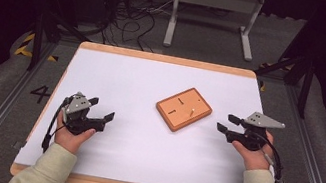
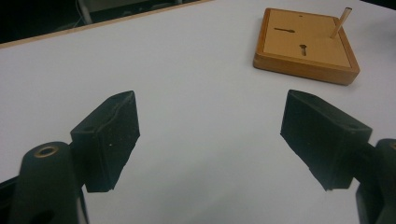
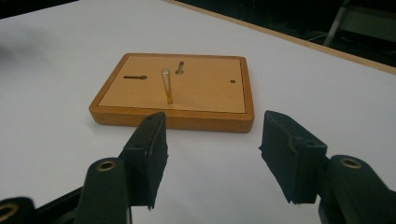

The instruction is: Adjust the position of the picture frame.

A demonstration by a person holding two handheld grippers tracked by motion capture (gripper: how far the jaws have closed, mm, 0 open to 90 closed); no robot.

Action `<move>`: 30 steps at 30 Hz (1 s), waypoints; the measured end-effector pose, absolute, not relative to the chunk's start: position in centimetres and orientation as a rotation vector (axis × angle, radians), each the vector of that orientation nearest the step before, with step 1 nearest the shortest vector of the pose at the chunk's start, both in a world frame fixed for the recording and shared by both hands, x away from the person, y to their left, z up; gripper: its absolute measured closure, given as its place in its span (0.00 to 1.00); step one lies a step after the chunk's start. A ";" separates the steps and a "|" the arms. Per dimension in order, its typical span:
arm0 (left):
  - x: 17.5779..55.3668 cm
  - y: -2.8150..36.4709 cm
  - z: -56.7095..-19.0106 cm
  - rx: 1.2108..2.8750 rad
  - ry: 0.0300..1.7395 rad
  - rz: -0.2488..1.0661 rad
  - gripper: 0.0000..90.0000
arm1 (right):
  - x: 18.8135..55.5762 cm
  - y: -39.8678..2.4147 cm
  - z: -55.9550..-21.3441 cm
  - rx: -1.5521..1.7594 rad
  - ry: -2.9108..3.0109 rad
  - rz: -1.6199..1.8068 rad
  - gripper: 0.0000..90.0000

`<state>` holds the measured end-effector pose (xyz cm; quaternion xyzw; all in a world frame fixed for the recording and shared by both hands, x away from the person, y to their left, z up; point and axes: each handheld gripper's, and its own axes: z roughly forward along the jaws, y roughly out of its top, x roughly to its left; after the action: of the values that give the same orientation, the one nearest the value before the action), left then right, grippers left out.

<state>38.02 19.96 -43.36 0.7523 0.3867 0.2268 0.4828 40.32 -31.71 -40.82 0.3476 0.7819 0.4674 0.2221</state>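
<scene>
A flat wooden board (image 1: 184, 108) lies on the white table, right of centre, with two keyhole slots and a thin pale peg (image 1: 191, 111) standing in it. The board (image 2: 306, 44) and peg (image 2: 341, 22) appear at the upper right in the left gripper view, and the board (image 3: 173, 91) with its peg (image 3: 166, 85) sits just beyond the jaws in the right gripper view. My left gripper (image 1: 101, 109) rests at the table's left, open, nothing between its jaws (image 2: 210, 140). My right gripper (image 1: 228, 123) is to the right of the board, open and empty (image 3: 212, 149), pointing at it.
The white table top (image 1: 127, 80) has a wooden rim. Beyond its far edge are cables (image 1: 133, 15) on the floor and a grey metal stand (image 1: 212, 14). Dark rails run along both sides of the table.
</scene>
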 end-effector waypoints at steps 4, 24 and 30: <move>38.0 19.9 -43.2 1.834 0.942 0.553 0.22 | 40.2 -31.8 -40.8 0.966 2.156 1.298 0.46; 38.0 20.0 -43.3 1.837 0.943 0.556 0.22 | 40.4 -31.7 -40.9 0.974 2.169 1.298 0.48; 38.0 19.9 -43.3 1.838 0.944 0.555 0.22 | 40.5 -31.5 -40.7 0.968 2.176 1.298 0.48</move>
<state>38.04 19.94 -43.28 0.7534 0.3872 0.2275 0.4803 40.46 -31.52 -40.72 0.3488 0.7839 0.4677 0.2127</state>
